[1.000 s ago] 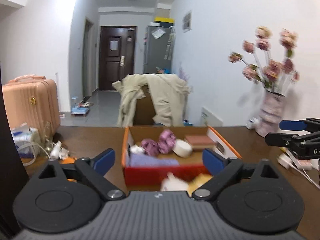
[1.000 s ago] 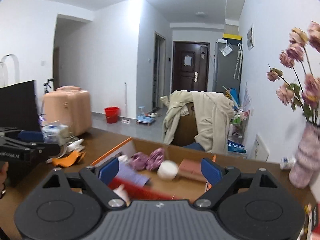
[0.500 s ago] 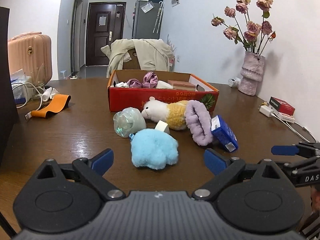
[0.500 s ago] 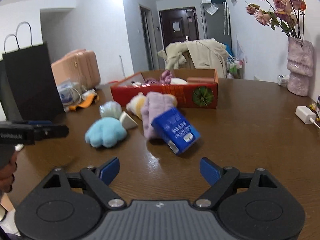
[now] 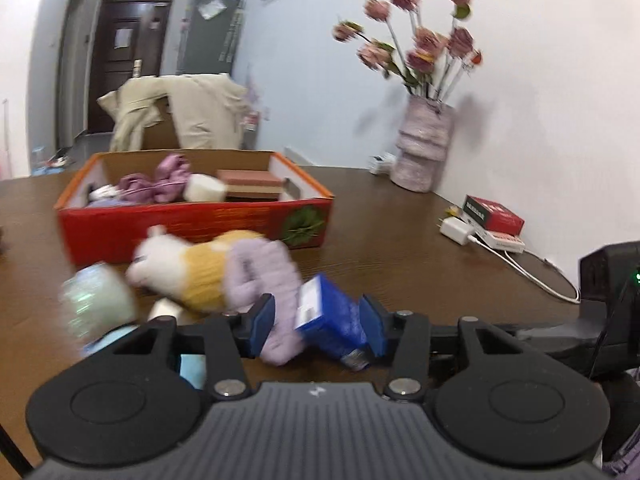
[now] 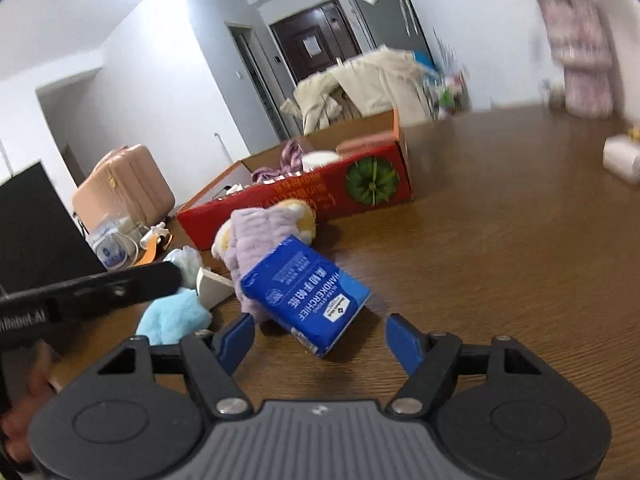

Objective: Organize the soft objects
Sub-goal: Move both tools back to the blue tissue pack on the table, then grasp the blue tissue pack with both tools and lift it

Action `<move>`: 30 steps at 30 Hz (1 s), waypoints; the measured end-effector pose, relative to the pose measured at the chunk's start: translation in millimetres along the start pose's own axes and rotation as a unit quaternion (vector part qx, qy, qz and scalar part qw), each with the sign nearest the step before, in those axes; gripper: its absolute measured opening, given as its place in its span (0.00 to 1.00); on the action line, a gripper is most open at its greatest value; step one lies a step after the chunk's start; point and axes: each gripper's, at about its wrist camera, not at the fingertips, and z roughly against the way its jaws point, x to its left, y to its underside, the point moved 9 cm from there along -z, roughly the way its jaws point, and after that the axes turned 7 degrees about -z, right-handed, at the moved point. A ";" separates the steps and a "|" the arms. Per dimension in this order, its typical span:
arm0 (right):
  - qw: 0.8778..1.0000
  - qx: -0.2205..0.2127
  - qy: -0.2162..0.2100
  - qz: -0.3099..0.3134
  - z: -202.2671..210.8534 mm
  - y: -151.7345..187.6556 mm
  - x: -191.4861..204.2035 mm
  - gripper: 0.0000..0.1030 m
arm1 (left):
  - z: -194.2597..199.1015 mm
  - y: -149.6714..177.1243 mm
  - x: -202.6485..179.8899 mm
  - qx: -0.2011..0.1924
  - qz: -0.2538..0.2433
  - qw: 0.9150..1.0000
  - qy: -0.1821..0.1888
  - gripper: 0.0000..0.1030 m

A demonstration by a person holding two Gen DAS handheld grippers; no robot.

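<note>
Right gripper (image 6: pixel 320 338), jaws spread, frames the blue handkerchief pack (image 6: pixel 306 294); judged best: close squarely across its width.

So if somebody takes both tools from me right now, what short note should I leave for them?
Left tool: jaws partly open, nothing seems gripped.
Right tool: open, empty, low over the table, facing the blue tissue pack.
In front of the red box: the tissue pack leans on the purple band, which lies against the white and yellow plush toy. The light blue plush is further left.
Done: purple soft things are in the box.
Left: everything on the table; the tissue pack is probably next.
</note>
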 end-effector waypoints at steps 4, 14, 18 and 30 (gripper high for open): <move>1.000 0.003 -0.021 0.007 -14.2 -4.6 3.6 0.65 | -36.1 0.6 -5.8 0.024 0.005 1.000 0.001 0.42; 0.996 0.057 -0.035 0.051 14.8 -3.6 4.5 0.53 | -25.5 28.8 -12.3 0.079 0.128 0.985 0.088 0.25; 0.996 0.066 -0.033 0.051 21.9 4.4 -4.3 0.53 | -26.8 44.2 -11.6 0.102 0.140 0.982 0.080 0.25; 0.997 0.066 -0.029 -0.038 10.7 3.1 -27.9 0.29 | -44.7 57.4 1.0 0.127 0.214 0.963 0.101 0.26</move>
